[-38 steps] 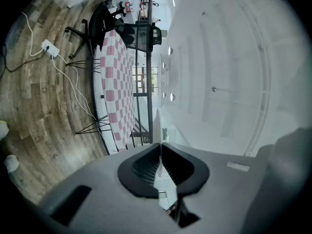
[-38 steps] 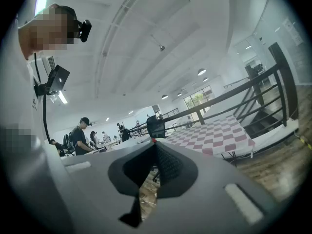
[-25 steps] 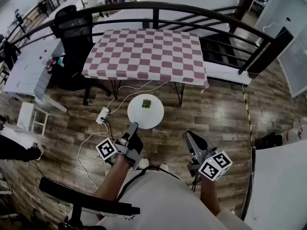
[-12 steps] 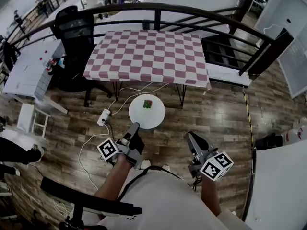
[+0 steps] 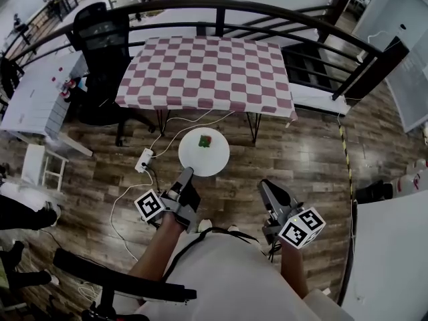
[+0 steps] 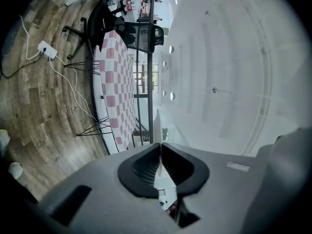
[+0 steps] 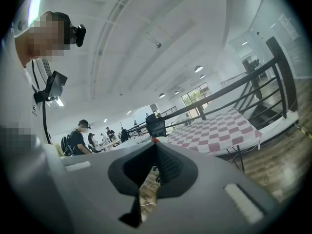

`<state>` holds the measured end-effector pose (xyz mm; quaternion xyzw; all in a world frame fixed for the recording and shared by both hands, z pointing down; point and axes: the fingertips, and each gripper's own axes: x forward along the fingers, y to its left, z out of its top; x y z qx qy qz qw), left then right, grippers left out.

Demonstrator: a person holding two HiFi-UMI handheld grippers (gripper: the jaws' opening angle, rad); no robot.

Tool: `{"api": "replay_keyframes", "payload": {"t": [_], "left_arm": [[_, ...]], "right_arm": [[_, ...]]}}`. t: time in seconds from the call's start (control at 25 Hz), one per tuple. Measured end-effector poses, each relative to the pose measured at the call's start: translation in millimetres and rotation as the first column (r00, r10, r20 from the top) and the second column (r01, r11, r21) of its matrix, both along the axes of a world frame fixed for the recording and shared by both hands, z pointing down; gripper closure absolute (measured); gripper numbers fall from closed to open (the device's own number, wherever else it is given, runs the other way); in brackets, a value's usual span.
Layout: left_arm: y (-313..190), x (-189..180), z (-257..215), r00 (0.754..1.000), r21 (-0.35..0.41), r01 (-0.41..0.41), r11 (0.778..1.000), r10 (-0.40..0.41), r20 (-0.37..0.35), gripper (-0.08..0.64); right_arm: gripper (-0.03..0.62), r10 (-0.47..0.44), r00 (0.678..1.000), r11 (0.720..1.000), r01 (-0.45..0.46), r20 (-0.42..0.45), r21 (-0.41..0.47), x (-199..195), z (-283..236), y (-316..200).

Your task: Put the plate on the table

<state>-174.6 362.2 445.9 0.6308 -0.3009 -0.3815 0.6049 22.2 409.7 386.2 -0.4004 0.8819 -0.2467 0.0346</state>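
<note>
A round white plate (image 5: 204, 154) carries a small green and red item (image 5: 204, 142). It hangs above the wooden floor, in front of the table with the red and white checked cloth (image 5: 207, 72). My left gripper (image 5: 186, 177) is shut on the plate's near rim. In the left gripper view the plate (image 6: 158, 126) shows edge-on as a thin white line between the jaws of the left gripper (image 6: 160, 152), with the table (image 6: 117, 87) beyond. The right gripper (image 5: 266, 189) is held to the right of the plate, shut and empty. The right gripper view shows the right gripper (image 7: 156, 144) closed and the table (image 7: 219, 130) ahead.
A black office chair (image 5: 100, 45) stands at the table's left corner, and a black curved railing (image 5: 221, 9) runs behind it. On the floor below the plate lies a power strip (image 5: 142, 160) with cables. A white desk (image 5: 37, 95) stands at the left. People stand far off.
Almost nothing differs. The plate in my left gripper has crept slightly towards the table, and the right gripper has kept its place.
</note>
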Motion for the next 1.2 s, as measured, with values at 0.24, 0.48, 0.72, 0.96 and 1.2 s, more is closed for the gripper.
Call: {"api": "replay_keyframes", "payload": {"t": [0.24, 0.48, 0.72, 0.96, 1.2], "left_arm": [[-1, -20, 4, 1.000, -0.002, -0.015, 1.000, 0.015, -0.001, 0.538], [-2, -36, 7, 0.999, 0.008, -0.034, 0.999, 0.034, 0.009, 0.538], [-4, -47, 15, 0.999, -0.008, -0.039, 0.999, 0.039, 0.001, 0.538], [-11, -49, 18, 0.999, -0.019, -0.039, 0.999, 0.039, -0.015, 0.538], [-23, -43, 24, 0.999, -0.030, -0.034, 0.999, 0.033, -0.010, 0.538]], "right_arm": [[0.584, -0.002, 1.000, 1.000, 0.002, -0.022, -0.004, -25, 5, 1], [0.584, 0.001, 1.000, 1.000, -0.001, -0.015, 0.002, -47, 2, 0], [0.584, 0.016, 1.000, 1.000, -0.016, -0.024, -0.014, -54, 4, -2], [0.584, 0.015, 0.999, 1.000, -0.016, -0.047, -0.021, -58, 2, -10], [0.584, 0.012, 0.999, 1.000, -0.012, -0.035, -0.020, -50, 4, -27]]}}
